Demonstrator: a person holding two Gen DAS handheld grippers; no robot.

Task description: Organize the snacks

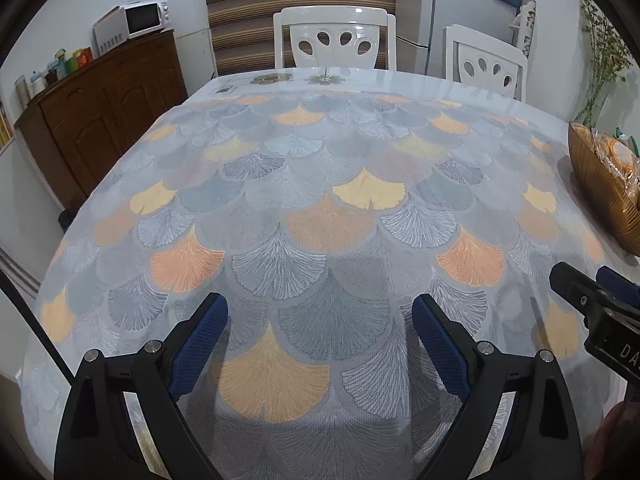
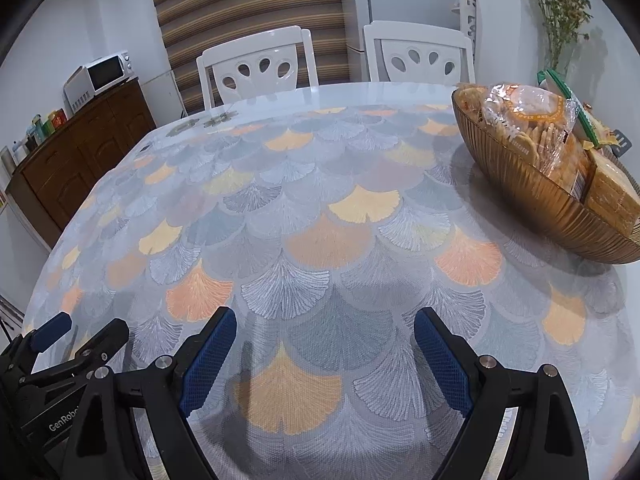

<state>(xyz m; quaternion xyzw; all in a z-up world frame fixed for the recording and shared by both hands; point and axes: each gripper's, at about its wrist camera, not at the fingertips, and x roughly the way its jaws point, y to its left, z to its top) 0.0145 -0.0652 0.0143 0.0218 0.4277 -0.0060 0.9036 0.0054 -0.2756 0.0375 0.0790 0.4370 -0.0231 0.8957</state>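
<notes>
The left tool (image 1: pixel 320 324) hangs over the bare patterned surface (image 1: pixel 320 184), jaws spread wide with nothing between them. The right tool (image 2: pixel 325 336) beside it is likewise wide and empty. Far right sits the amber bowl (image 2: pixel 532 196) heaped with wrapped snacks (image 2: pixel 524 116) — near the edge, so a careless reach could shove it off or crush a crinkly packet.

A table (image 2: pixel 360 92) bears a leaf-patterned cloth (image 2: pixel 320 240) and a snack-filled amber bowl (image 2: pixel 540 200).

Two white chairs (image 2: pixel 258 65) behind table – microwave (image 1: pixel 147 18) on sideboard (image 1: pixel 104 108).
</notes>
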